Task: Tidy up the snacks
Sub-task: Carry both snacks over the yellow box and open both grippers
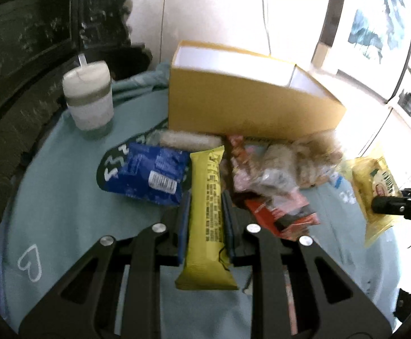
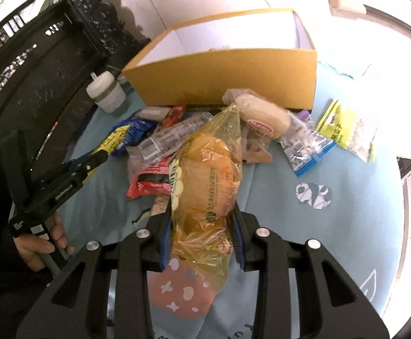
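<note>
Left wrist view: the left gripper (image 1: 205,212) is clamped on a yellow bar (image 1: 205,212), near the snack pile (image 1: 264,166); behind it stands the open cardboard box (image 1: 247,107), its white inside bare as far as visible.

Right wrist view: the right gripper (image 2: 202,226) is clamped on a yellow-tinted bun bag (image 2: 208,180); the box (image 2: 233,84) sits beyond.

1. One cardboard box (image 2: 228,73) stood on the cloth, open at the top.
2. One white cup (image 1: 89,96) with a straw sat off to the side.
3. One yellow bar (image 1: 205,212), counted in the left wrist view.
4. One blue packet (image 1: 151,175) lay beside it.
5. One yellow bag of buns (image 2: 208,180), seen from the right wrist.
6. One red wrapper (image 2: 151,183) showed clearly; a second red one (image 2: 174,114) lay nearer the box.
7. One lime-green packet (image 2: 343,125) lay apart on the right.
8. Clear-wrapped snacks in the heap were too jumbled to count.
</note>
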`<control>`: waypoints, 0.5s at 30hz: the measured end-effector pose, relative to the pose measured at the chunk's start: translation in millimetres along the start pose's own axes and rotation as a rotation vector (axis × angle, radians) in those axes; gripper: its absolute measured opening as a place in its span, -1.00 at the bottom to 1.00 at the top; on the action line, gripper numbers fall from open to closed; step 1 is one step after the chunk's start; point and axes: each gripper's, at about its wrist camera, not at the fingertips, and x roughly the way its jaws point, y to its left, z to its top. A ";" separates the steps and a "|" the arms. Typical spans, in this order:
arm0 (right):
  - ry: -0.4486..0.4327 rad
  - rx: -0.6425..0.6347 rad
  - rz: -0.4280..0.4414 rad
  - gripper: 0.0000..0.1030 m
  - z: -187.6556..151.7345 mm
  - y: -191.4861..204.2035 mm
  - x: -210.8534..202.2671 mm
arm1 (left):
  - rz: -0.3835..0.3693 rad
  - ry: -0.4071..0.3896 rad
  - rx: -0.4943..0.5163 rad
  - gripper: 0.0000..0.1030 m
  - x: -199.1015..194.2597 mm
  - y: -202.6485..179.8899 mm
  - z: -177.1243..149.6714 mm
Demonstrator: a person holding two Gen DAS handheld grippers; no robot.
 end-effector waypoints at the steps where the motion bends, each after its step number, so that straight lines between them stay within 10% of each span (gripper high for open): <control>1: -0.012 -0.001 0.007 -0.32 -0.8 0.4 -6.6 | -0.009 -0.016 -0.003 -0.60 -7.5 -0.6 2.0; 15: -0.245 -0.061 0.028 -0.32 67.0 13.1 -96.9 | -0.065 -0.230 0.022 -0.60 -79.3 -36.3 102.1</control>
